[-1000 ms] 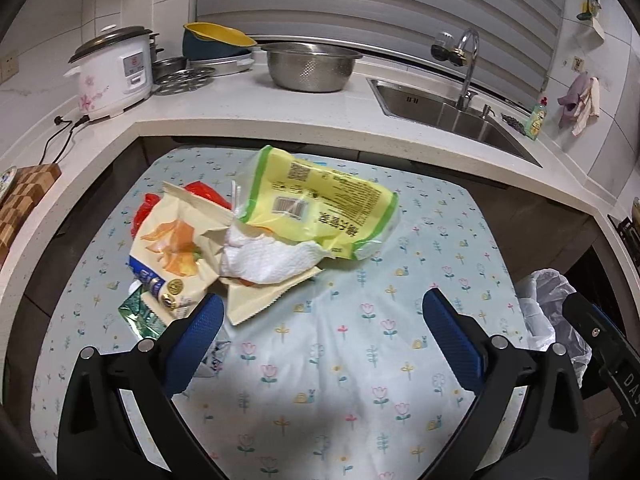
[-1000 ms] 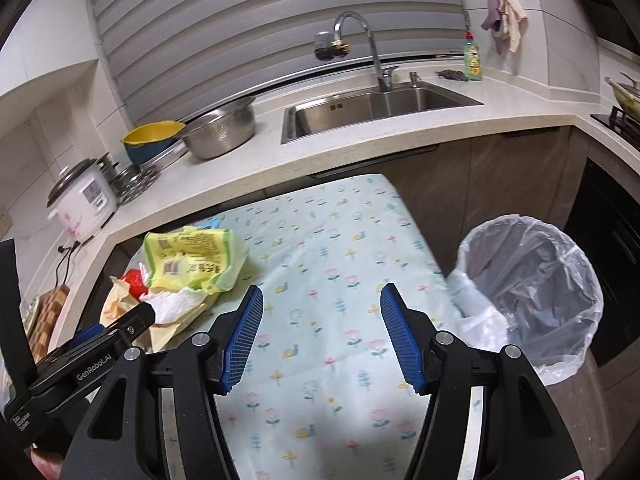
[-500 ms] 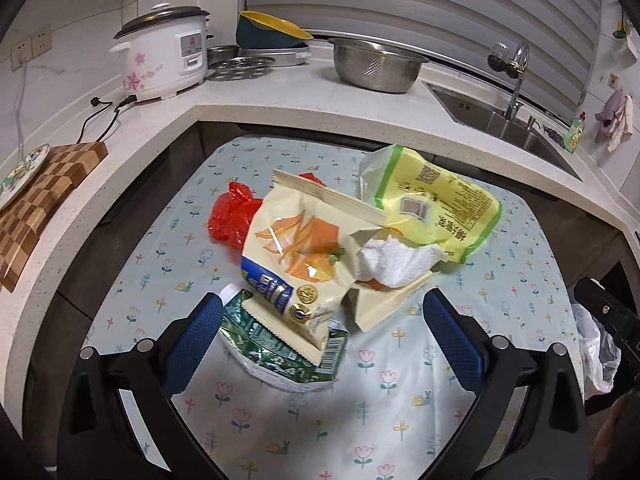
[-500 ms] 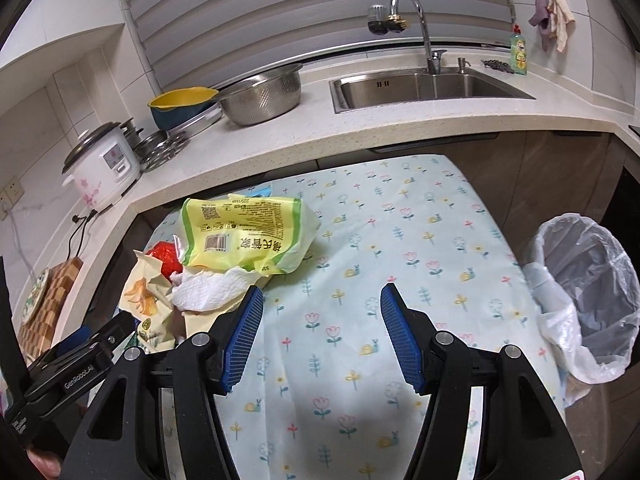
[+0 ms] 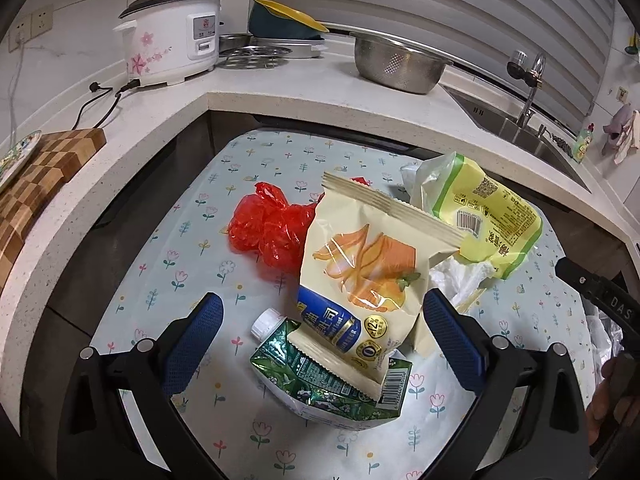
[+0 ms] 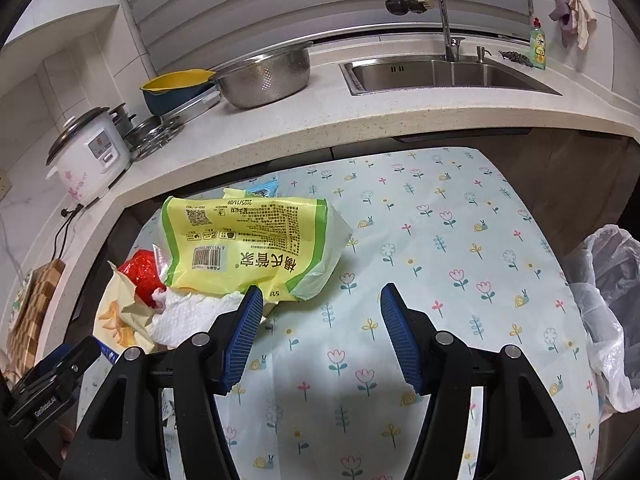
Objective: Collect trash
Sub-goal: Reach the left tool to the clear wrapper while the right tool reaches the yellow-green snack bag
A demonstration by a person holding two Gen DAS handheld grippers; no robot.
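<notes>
On the surface [image 5: 248,408] there is one pile of trash. It has one green carton [image 5: 320,376] with one white cap [image 5: 265,321], one cream snack bag [image 5: 372,276], one red plastic bag [image 5: 268,224], one yellow-green bag [image 6: 248,244], one white crumpled paper towel [image 6: 192,312] and one small blue wrapper [image 6: 262,190]. Beside the surface stands one bin with one clear liner [image 6: 608,304]. On the counter are one rice cooker [image 5: 172,36], one steel colander [image 6: 264,80] and one sink [image 6: 440,74].
</notes>
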